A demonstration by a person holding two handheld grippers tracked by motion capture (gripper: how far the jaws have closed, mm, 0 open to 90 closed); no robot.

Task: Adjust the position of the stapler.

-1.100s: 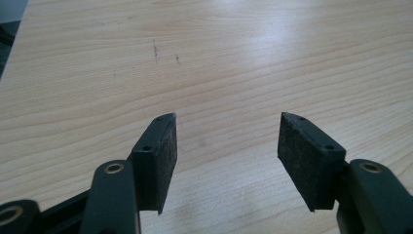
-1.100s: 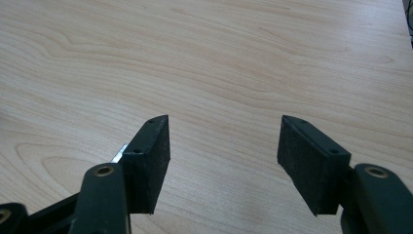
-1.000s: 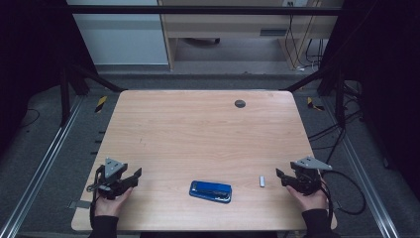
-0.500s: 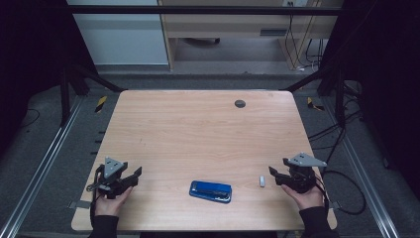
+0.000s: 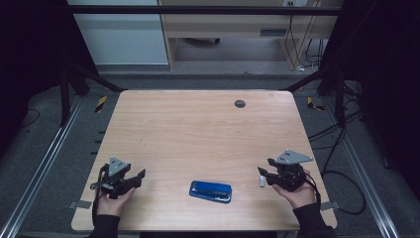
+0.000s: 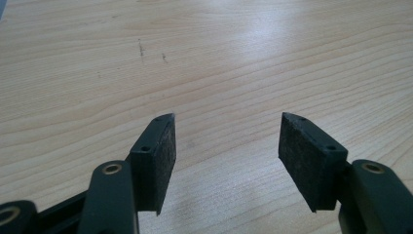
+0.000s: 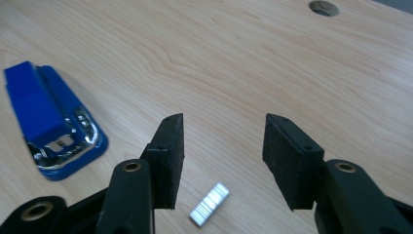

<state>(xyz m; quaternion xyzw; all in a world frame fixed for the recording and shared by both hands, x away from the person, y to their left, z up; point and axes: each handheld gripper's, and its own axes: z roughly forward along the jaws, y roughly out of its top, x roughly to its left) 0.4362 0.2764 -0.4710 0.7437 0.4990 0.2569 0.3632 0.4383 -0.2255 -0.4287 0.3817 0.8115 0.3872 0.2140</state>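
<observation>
1. Nearest me, my right hand-held gripper [image 5: 263,174] hangs over the front right part of the pale wooden worktop [image 5: 198,129]. Its jaws stand apart with nothing pressed between them, and they have just been closing.
2. In the right gripper view, that same gripper [image 7: 224,141] looks down on a small silver strip of staples [image 7: 210,204], which lies flat on the wood below the gap between the pads, nearer the left pad, untouched.
3. In the high view the strip of staples [image 5: 261,181] sits just beside the right gripper's tips, on the side toward the worktop's middle.
4. My left hand-held gripper [image 5: 141,177] rests at the front left, well apart from the other things. In the left gripper view its jaws [image 6: 226,139] are wide apart over bare wood, holding nothing.
5. Between the two grippers, near the front edge, lies a blue plastic stapler with a shiny metal inner channel [image 5: 210,191]. It is flat on the worktop, closer to the right gripper than to the left.
6. In the right gripper view the stapler [image 7: 48,126] shows its metal part facing up.
7. Farthest off, a small round dark hole [image 5: 240,103] sits in the worktop near its rear edge, right of centre.
</observation>
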